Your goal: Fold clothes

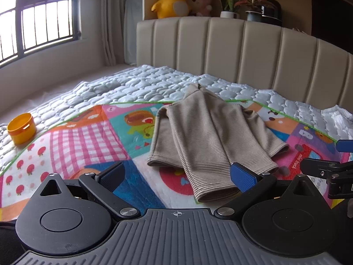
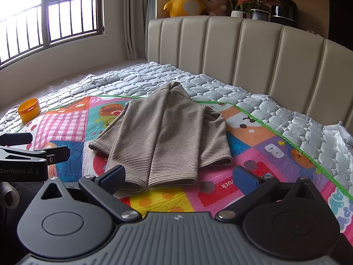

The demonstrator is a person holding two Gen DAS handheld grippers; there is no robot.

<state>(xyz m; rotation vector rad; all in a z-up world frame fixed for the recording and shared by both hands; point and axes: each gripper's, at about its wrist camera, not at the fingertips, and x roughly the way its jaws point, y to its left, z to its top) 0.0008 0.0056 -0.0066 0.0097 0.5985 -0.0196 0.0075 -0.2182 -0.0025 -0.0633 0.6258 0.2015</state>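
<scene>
A brown-and-cream striped top (image 1: 205, 132) lies on a colourful cartoon mat (image 1: 88, 141), with both sleeves folded in and pointing towards me. My left gripper (image 1: 178, 176) is open just short of the sleeve cuffs, holding nothing; its right pad sits beside one cuff. In the right wrist view the same striped top (image 2: 163, 137) lies in front of my right gripper (image 2: 178, 176), which is open and empty, the two cuffs between its spread pads. The right gripper's arm shows at the right edge of the left view, the left gripper's arm at the left edge of the right view.
An orange plastic tub (image 1: 22, 128) stands on the quilted pale-blue cover (image 1: 132, 84) at the far left. A beige padded headboard (image 1: 242, 50) rises behind the bed. Plush toys and potted plants sit on the shelf above. A barred window is at the left.
</scene>
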